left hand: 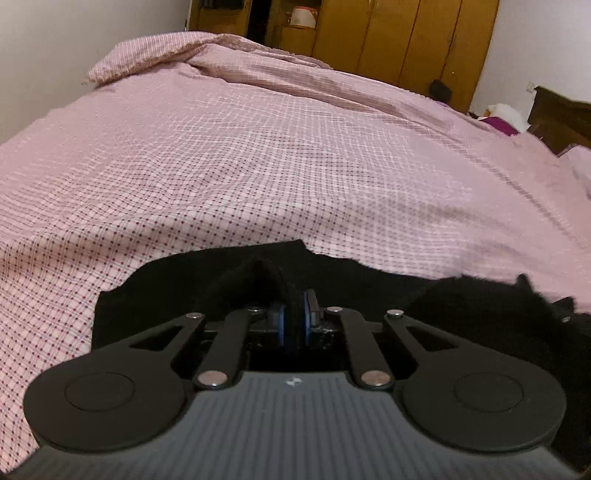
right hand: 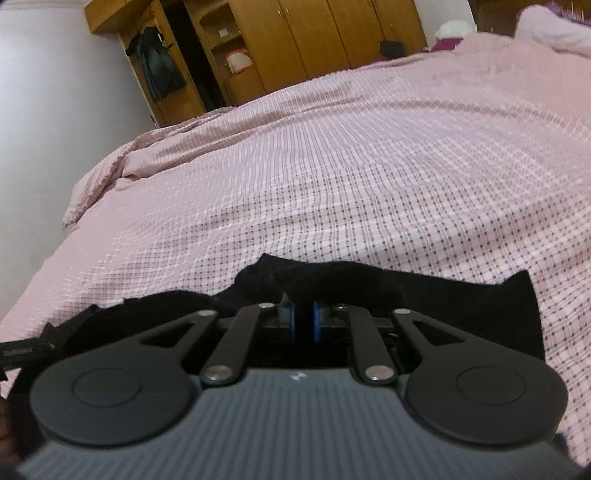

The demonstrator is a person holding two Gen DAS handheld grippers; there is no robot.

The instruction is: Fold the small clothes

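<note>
My left hand-held gripper (left hand: pixel 293 323): blue pads (left hand: pixel 281 325) nearly together, a ridge of the black garment (left hand: pixel 229 273) pinched up between them. Cloth fills the narrow gap; I count this as a grip.

My right hand-held gripper (right hand: pixel 303 321): same picture. Blue pads (right hand: pixel 316 321) close together, a bunched fold of the same black garment (right hand: pixel 443 295) rising out of the gap and humped just ahead of the fingertips. Gripping cloth.

Garment position: lies low, right at and just beyond both sets of fingertips, resting on the bed's pink checked cover (left hand: pixel 258 166). From my left gripper it spreads to both sides, with a squared corner off to the left and a darker, blurred mass trailing away to the right. From my right gripper it runs left in a rumpled strip and ends in a pointed corner off to the right. Fabric too dark to make out seams or what kind of garment it is.

Ahead of both grippers: open stretch of bed cover, a turned-back fold (left hand: pixel 207 48) at the far end. Beyond that, wooden wardrobes (left hand: pixel 406 33) against the wall. Dark clothing hanging (right hand: pixel 160 70) far ahead and left of my right gripper.
</note>
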